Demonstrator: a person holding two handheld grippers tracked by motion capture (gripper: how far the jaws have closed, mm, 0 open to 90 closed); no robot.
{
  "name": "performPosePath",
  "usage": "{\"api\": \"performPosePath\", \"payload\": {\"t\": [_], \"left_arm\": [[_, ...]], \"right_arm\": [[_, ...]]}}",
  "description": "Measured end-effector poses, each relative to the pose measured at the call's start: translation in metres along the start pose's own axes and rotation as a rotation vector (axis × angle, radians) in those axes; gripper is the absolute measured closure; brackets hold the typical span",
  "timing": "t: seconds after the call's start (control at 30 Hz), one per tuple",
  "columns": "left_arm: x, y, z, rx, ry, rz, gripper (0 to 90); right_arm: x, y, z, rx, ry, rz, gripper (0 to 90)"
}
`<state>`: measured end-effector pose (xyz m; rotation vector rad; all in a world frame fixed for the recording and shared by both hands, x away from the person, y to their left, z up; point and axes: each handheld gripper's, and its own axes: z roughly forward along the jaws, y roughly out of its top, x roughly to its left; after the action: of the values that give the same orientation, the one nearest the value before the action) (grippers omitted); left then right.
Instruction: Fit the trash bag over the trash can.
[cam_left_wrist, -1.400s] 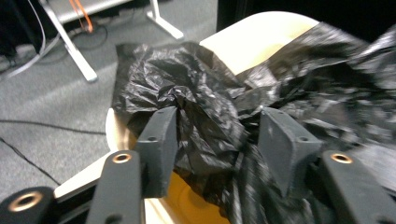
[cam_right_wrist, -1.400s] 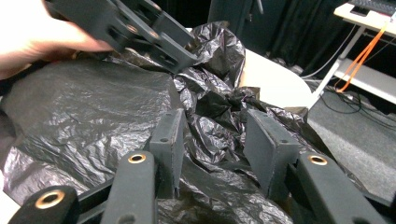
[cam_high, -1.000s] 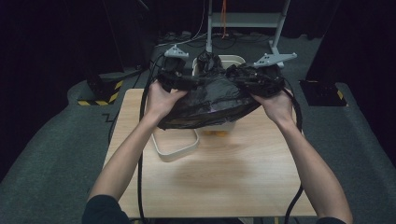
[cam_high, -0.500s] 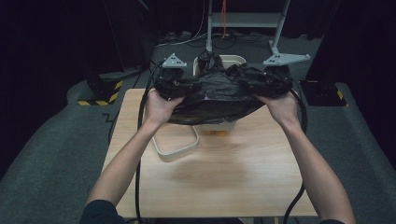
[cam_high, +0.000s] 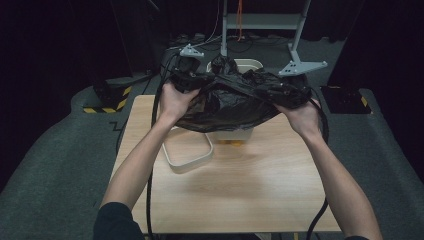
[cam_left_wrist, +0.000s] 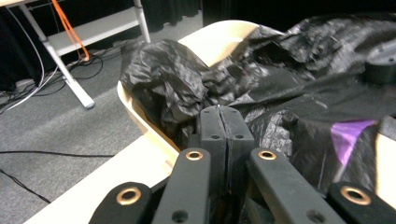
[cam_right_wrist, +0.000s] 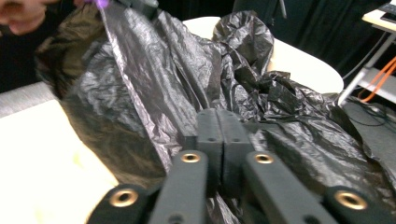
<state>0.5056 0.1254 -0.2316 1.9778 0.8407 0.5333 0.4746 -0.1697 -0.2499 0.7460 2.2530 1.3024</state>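
Both grippers, left gripper (cam_high: 192, 80) and right gripper (cam_high: 290, 92), were clamped on the black bag (cam_high: 230, 102), so spreading evenly over the bin (cam_high: 248, 64) looked smartest.

- No word, brand, label or number can be read in any of the three views.
- The one sign-like marking is a band of yellow and black warning stripes (cam_high: 102, 109) on the floor left of the bench (cam_high: 240, 200), seen from above; it carries no lettering.
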Motion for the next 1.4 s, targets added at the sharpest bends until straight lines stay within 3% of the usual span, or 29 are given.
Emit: {"api": "performPosePath", "payload": {"t": [0.13, 0.2, 0.33, 0.53, 0.73, 0.83, 0.93, 1.07, 1.2, 1.4], "left_arm": [[0.003, 0.004, 0.006, -0.006, 0.012, -0.006, 89.2], [0.004, 0.006, 0.008, -0.007, 0.028, -0.008, 89.4], [0.011, 0.01, 0.017, 0.015, 0.053, -0.036, 89.5], [0.017, 0.018, 0.031, 0.049, 0.082, -0.065, 89.5], [0.02, 0.021, 0.04, 0.057, 0.101, -0.069, 89.5], [0.022, 0.022, 0.042, 0.056, 0.099, -0.076, 89.5], [0.019, 0.021, 0.039, 0.035, 0.077, -0.073, 87.8], [0.009, 0.017, 0.022, -0.03, 0.067, -0.044, 69.8], [0.0, 0.011, -0.002, -0.084, 0.037, -0.028, 49.4], [-0.01, -0.005, -0.03, -0.123, -0.023, -0.032, 34.1]], "right_arm": [[-0.003, 0.005, 0.005, -0.022, -0.039, 0.004, 88.9], [-0.005, 0.005, 0.003, -0.066, -0.062, 0.032, 75.5], [0.0, 0.001, -0.008, -0.109, -0.069, 0.027, 63.4], [0.006, -0.001, -0.023, -0.11, -0.085, 0.0, 55.9], [0.007, -0.004, -0.016, -0.059, -0.084, -0.021, 51.4], [0.005, -0.003, -0.011, -0.054, -0.076, -0.013, 53.8], [0.005, -0.004, -0.007, -0.037, -0.084, -0.029, 69.8], [0.0, -0.002, -0.002, -0.041, -0.093, -0.012, 87.1], [-0.006, -0.001, 0.002, -0.041, -0.106, 0.01, 89.9], [-0.01, 0.0, 0.006, -0.04, -0.119, 0.025, 90.0]]}}
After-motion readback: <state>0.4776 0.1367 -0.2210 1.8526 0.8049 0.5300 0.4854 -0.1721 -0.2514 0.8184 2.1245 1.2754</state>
